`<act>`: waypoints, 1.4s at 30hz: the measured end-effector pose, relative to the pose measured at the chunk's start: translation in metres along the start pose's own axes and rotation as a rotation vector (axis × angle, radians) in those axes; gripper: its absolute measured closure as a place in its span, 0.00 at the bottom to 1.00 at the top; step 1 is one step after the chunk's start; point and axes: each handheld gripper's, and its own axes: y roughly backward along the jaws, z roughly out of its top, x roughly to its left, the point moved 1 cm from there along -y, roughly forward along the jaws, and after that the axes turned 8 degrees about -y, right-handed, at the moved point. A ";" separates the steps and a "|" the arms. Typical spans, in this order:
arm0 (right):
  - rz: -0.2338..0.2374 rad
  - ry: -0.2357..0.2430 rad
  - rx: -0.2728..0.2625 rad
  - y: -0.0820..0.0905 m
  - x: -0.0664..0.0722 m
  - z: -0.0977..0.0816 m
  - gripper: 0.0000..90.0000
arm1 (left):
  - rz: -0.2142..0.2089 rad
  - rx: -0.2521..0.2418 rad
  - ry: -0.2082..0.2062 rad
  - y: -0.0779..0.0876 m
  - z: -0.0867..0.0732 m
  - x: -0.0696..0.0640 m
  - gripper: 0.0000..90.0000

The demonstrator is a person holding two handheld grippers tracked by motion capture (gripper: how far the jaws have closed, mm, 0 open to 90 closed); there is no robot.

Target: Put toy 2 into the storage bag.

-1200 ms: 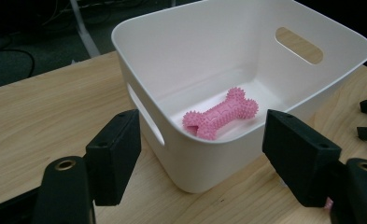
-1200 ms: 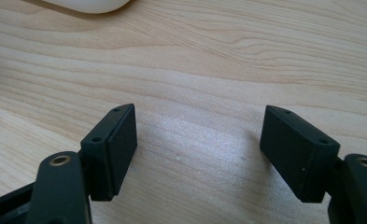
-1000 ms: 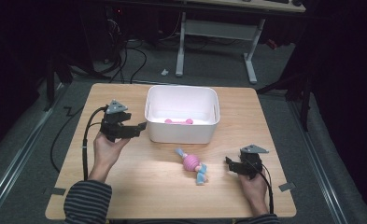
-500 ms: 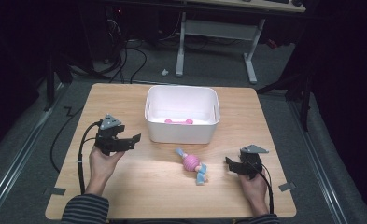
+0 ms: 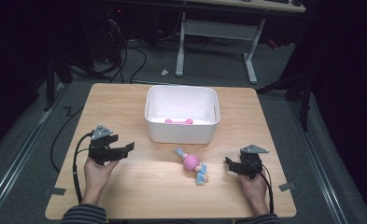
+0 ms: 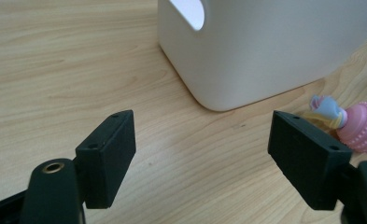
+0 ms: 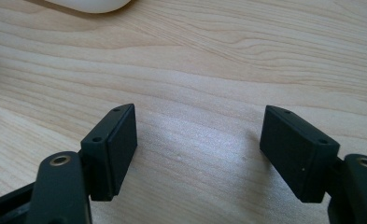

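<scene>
— Starting with the table (image 5: 125,196): lying wide and bare near the person, carrying a white bin (image 5: 181,132) at its far middle, a pink piece (image 5: 179,122) resting inside.

— And the likely thing to pick up?

— Lying just near of the bin, slightly right of centre: a pink and blue toy (image 5: 193,163), long axis running from far-left to near-right, blue ends at both tips.

— Which hand sitting closer?

— Looking like the right gripper (image 5: 232,166), resting near the table's right edge, the toy to its left with a short gap of bare wood between. Left gripper (image 5: 123,149) sitting well apart on the left side, pointing right toward the bin's near-left corner.

— Jaws?

— Both spread wide, holding nothing. In the left gripper view, the toy (image 6: 354,126) peeking out beyond the right-hand jaw, beside the bin wall (image 6: 265,46). In the right gripper view, only wood grain between the jaws.

— So, probably?

— Reaching leftward from the right, closing across the toy's plump pink middle.
</scene>
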 end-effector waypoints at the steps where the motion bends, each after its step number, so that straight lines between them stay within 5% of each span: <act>1: 0.000 0.000 0.000 0.000 0.000 0.000 0.31 | 0.002 0.003 0.006 0.000 -0.003 0.001 0.26; 13: -0.001 -0.001 0.000 0.000 0.000 0.000 0.31 | 0.024 0.039 0.060 -0.016 -0.031 0.007 0.25; 27: 0.001 -0.001 0.000 0.000 0.000 0.000 0.31 | 0.115 0.164 -0.051 -0.051 -0.047 0.005 0.22; 42: 0.017 0.010 0.008 0.000 0.000 0.000 0.28 | 0.166 0.160 -0.066 -0.054 -0.054 0.014 0.20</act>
